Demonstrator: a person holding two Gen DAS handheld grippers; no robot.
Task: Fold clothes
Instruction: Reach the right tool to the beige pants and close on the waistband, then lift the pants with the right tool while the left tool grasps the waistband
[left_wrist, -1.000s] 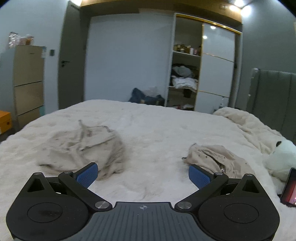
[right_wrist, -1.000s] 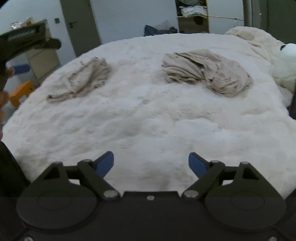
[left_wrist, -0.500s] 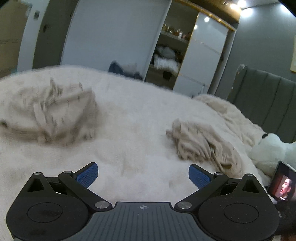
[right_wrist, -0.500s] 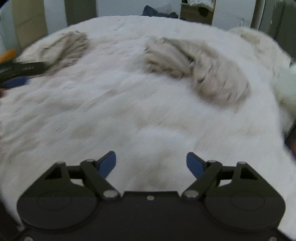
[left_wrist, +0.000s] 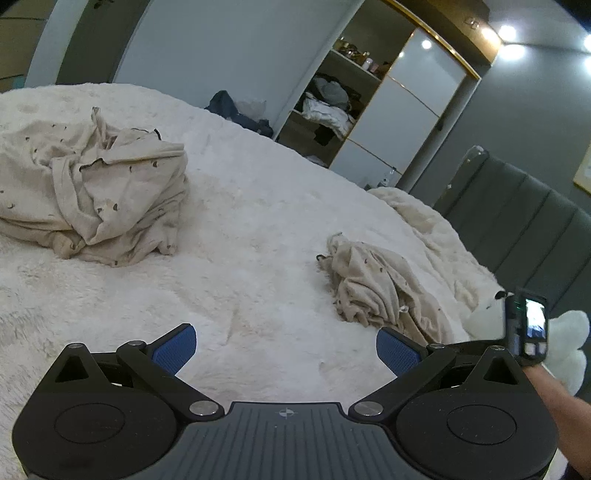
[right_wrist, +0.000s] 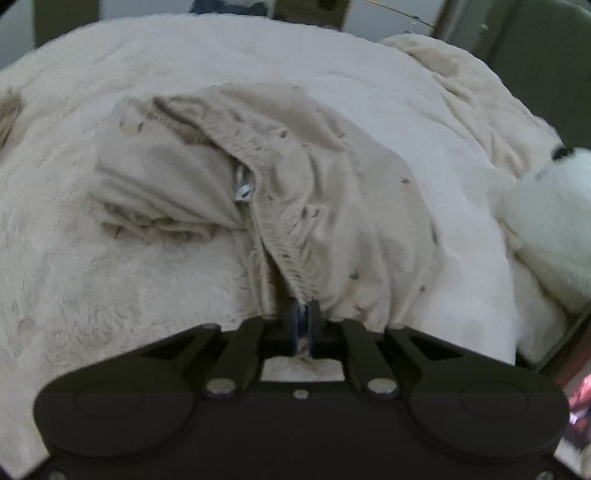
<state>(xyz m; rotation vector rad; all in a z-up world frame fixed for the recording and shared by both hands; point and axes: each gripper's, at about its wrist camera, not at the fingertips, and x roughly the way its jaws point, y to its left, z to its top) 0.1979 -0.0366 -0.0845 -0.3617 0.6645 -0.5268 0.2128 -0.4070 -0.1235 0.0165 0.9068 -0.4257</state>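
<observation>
Two crumpled beige speckled garments lie on the white fluffy bed (left_wrist: 258, 206). The larger garment (left_wrist: 92, 192) is at the left of the left wrist view. The smaller garment (left_wrist: 380, 284) lies to the right, and fills the right wrist view (right_wrist: 295, 177). My right gripper (right_wrist: 303, 308) is shut on the ribbed near edge of this smaller garment. My left gripper (left_wrist: 286, 345) is open and empty, above bare bed between the two garments.
A white plush toy (right_wrist: 550, 218) lies at the bed's right edge, also seen in the left wrist view (left_wrist: 565, 343). A cream blanket (left_wrist: 428, 221) is bunched by the grey headboard (left_wrist: 535, 221). An open wardrobe (left_wrist: 332, 107) stands beyond the bed.
My right gripper has moved forward to the smaller garment and shut on its near edge. My left gripper has swung right and nearer the bed, still open.
</observation>
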